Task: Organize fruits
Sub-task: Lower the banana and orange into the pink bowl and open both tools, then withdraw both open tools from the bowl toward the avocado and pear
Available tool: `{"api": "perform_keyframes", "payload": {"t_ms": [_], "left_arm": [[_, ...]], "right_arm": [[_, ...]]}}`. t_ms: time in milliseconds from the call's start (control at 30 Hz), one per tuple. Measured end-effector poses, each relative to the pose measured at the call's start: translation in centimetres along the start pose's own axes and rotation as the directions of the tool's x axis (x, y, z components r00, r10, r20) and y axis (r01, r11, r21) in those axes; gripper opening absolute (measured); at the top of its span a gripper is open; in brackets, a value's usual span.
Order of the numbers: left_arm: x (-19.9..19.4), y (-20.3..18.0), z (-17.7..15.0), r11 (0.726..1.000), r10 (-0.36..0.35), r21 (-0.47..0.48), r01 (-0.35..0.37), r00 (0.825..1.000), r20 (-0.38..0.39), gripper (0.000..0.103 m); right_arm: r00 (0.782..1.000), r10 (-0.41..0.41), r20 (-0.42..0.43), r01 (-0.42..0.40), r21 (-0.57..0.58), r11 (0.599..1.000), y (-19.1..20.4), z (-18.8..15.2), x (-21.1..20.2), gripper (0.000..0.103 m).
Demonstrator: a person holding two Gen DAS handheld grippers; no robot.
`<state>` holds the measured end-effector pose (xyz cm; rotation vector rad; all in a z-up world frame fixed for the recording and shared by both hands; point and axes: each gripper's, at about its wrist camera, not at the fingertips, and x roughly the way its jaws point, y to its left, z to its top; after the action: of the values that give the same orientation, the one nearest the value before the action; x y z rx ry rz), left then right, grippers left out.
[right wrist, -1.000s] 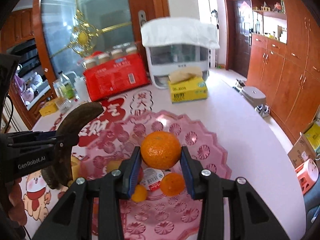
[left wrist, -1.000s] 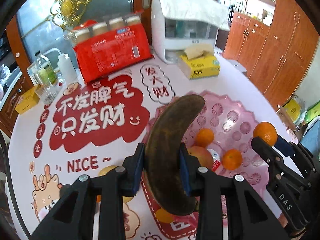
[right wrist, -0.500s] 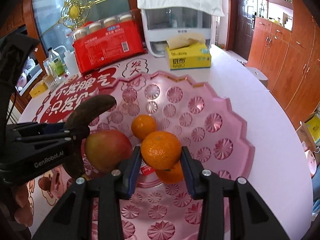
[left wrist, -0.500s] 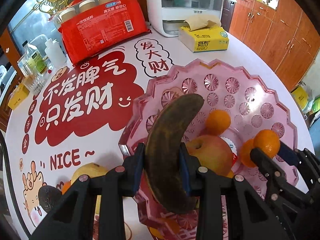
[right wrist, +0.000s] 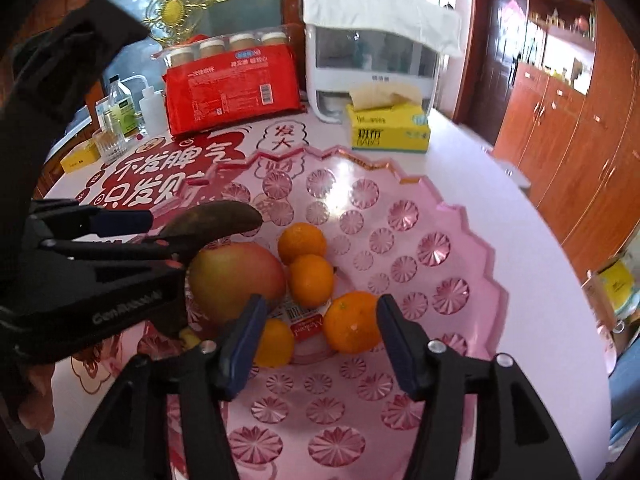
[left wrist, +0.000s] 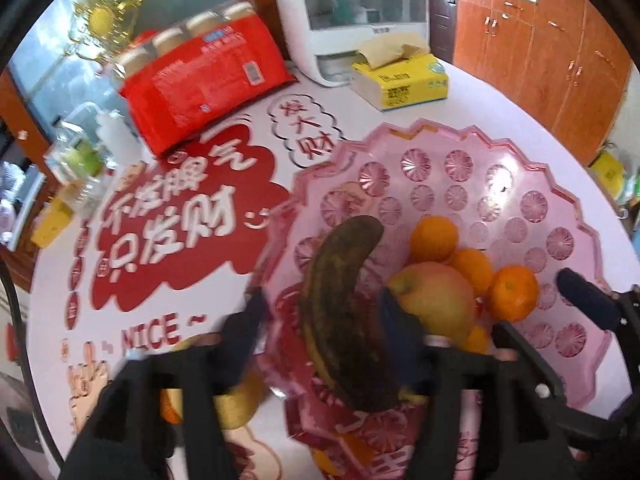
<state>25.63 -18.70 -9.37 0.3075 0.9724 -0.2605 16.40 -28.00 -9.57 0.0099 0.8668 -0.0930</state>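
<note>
A dark brown banana (left wrist: 344, 304) stands tilted between the fingers of my left gripper (left wrist: 324, 324), over the near left part of the pink tray (left wrist: 500, 148). The jaws are opening, and the left pad is clear of the banana. My right gripper (right wrist: 320, 340) is opening too. An orange (right wrist: 352, 322) lies in the tray between its fingers, close to the right one. In the tray's middle lie an apple (right wrist: 236, 276) and three more oranges (right wrist: 302, 242) (right wrist: 311, 280) (right wrist: 274, 342). The right wrist view shows the banana (right wrist: 216, 220) poking out past the left gripper (right wrist: 120, 232).
A red pack of paper cups (left wrist: 204, 80), a white appliance (left wrist: 360, 20) and a yellow tissue box (left wrist: 404, 84) line the table's far side. Bottles (left wrist: 80, 152) stand at the far left. A yellowish fruit (left wrist: 236, 400) lies on the table under my left gripper.
Both grippers sank toward the tray. Each was shut on its fruit and now has its jaws spread. The orange now rests in the tray.
</note>
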Motion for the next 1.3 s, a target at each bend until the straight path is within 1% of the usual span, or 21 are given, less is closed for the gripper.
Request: {"api": "perform_keyframes", "payload": {"t_ms": [33, 67, 233, 300, 533, 733, 833, 1033, 1133, 1300], "left_arm": [[-0.4, 0.1, -0.2, 1.000, 0.004, -0.001, -0.004, 1.000, 0.010, 0.091], [-0.8, 0.2, -0.4, 1.000, -0.005, -0.007, 0.005, 1.000, 0.020, 0.094], [-1.5, 0.9, -1.5, 0.999, -0.022, -0.037, 0.022, 1.000, -0.016, 0.094], [-1.9, 1.2, -2.0, 0.999, -0.018, -0.040, 0.017, 1.000, -0.025, 0.094], [-4.9, 2.6, -3.6, 0.998, -0.012, -0.064, 0.013, 1.000, 0.013, 0.094], [-7.6, 4.0, -5.6, 0.995, -0.030, -0.095, 0.033, 0.999, 0.037, 0.094], [-9.0, 4.3, -7.0, 0.994, -0.011, -0.107, 0.016, 0.999, 0.047, 0.094], [-11.0, 4.5, -9.9, 0.994, -0.014, -0.106, 0.020, 0.999, 0.050, 0.094], [-11.7, 4.6, -11.3, 0.993, -0.048, -0.106, 0.053, 0.998, 0.050, 0.094], [-12.7, 4.6, -13.2, 0.994, -0.054, -0.093, 0.060, 0.996, 0.066, 0.094]], "right_arm": [[1.000, -0.002, 0.005, 0.002, -0.003, 1.000, 0.1, 0.0, -0.2, 0.059], [1.000, -0.003, 0.012, 0.003, -0.006, 1.000, 0.2, -0.1, -0.5, 0.060], [0.999, -0.001, 0.034, 0.001, -0.008, 1.000, 0.3, -0.7, -1.8, 0.060], [0.999, 0.004, 0.039, -0.004, 0.001, 1.000, 0.2, -0.8, -2.2, 0.060], [0.999, 0.014, 0.052, -0.015, 0.027, 1.000, -0.3, -1.6, -3.4, 0.060], [0.998, 0.024, 0.058, -0.027, 0.049, 0.998, -0.4, -2.5, -4.4, 0.060], [0.998, 0.035, 0.058, -0.038, 0.054, 0.998, -0.3, -3.1, -4.9, 0.060], [0.997, 0.040, 0.066, -0.042, 0.026, 0.999, 0.7, -4.3, -6.2, 0.060], [0.996, 0.048, 0.071, -0.049, 0.014, 0.999, 1.3, -4.6, -6.9, 0.060], [0.995, 0.055, 0.078, -0.054, -0.013, 0.998, 2.5, -4.9, -7.9, 0.060]]}}
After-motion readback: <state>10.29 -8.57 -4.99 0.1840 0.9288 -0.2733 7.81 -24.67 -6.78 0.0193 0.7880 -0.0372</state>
